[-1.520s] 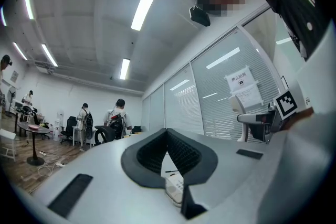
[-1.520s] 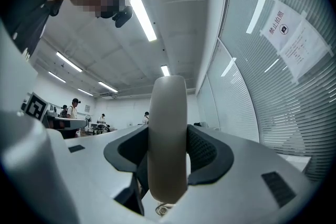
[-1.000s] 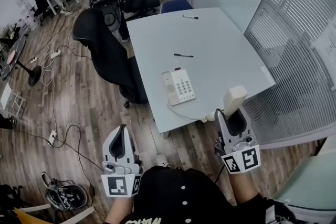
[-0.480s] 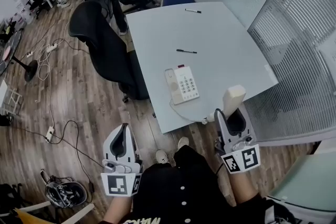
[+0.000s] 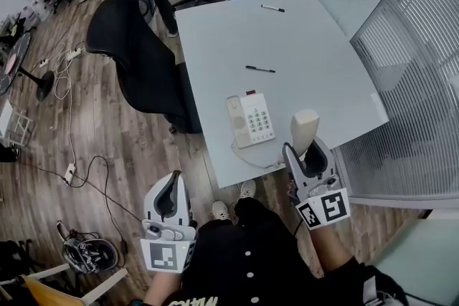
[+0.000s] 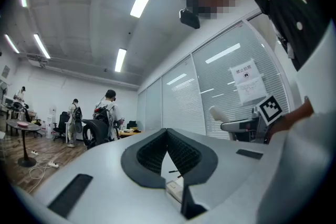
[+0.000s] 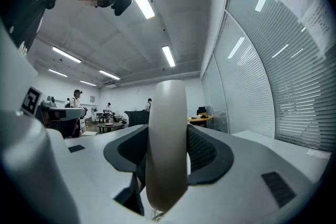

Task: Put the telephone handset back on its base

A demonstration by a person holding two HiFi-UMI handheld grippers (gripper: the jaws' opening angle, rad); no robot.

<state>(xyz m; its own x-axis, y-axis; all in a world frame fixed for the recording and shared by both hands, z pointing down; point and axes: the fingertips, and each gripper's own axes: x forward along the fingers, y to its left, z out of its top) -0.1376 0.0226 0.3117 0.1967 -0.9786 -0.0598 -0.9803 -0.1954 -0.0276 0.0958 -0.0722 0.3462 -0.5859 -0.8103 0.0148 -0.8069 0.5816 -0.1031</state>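
The cream telephone base (image 5: 249, 120), with its keypad, lies near the front edge of the grey table (image 5: 301, 61). My right gripper (image 5: 305, 148) is shut on the cream handset (image 5: 304, 127), which stands upright over the table's front right edge, to the right of the base. In the right gripper view the handset (image 7: 167, 149) fills the gap between the black pads (image 7: 207, 152). A coiled cord (image 5: 254, 160) runs from the base toward the handset. My left gripper (image 5: 166, 198) hangs low over the floor at the left, shut with nothing in it (image 6: 167, 132).
Two black pens (image 5: 260, 69) (image 5: 272, 8) lie farther back on the table. A black office chair (image 5: 136, 57) stands at the table's left side. A glass wall with blinds (image 5: 416, 104) runs along the right. Cables (image 5: 72, 154) trail over the wooden floor.
My right gripper has carried the handset a little left, closer to the base. The head view has shifted forward. The left gripper has stayed where it was.
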